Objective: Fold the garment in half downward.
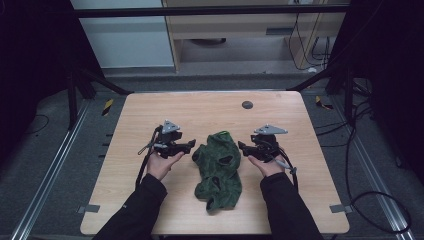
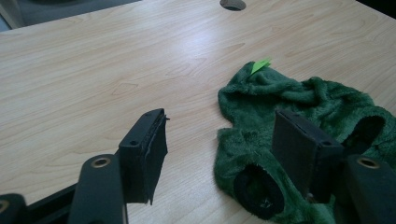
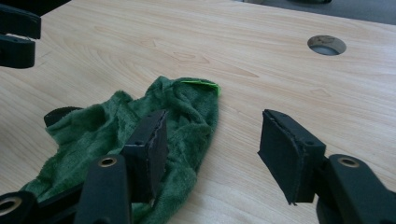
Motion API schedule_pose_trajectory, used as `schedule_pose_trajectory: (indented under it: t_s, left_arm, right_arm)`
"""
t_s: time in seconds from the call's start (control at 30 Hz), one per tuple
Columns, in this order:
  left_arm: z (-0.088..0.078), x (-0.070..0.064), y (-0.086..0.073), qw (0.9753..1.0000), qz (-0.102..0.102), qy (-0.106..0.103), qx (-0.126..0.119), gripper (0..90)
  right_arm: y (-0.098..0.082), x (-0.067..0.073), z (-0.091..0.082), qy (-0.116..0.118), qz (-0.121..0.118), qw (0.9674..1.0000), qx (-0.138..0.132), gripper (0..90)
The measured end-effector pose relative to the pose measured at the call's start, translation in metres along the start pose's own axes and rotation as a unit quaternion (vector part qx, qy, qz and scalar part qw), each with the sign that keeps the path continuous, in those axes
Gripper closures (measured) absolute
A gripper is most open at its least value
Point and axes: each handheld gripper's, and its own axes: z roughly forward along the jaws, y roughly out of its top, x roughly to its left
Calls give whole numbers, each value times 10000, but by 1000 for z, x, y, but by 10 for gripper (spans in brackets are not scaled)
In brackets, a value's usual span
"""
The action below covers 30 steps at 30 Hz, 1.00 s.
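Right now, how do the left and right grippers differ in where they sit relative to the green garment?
The left gripper sits at the green garment's left edge, the right gripper at its right edge. In the left gripper view the garment lies behind the right-hand jaw; in the right gripper view, behind the left-hand jaw. Shared: both are open, hold nothing, and point inward at the garment on the table.
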Motion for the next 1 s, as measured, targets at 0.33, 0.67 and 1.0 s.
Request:
schedule_pose_trajectory:
  t_s: [0.33, 0.67, 1.0]
  left_arm:
    - [16, 1, -1, 9998, 0, -58, 188, 393]
    - [32, -2, 0, 9993, 27, -104, 352, 416]
    - [57, 1, -8, 9976, -11, -181, 673, 451]
  right_arm:
    - [-2, -1, 17, 68, 58, 9998, 176, 469]
    - [-3, -1, 28, 108, 93, 9996, 255, 486]
    - [-7, 0, 43, 122, 148, 9987, 466, 503]
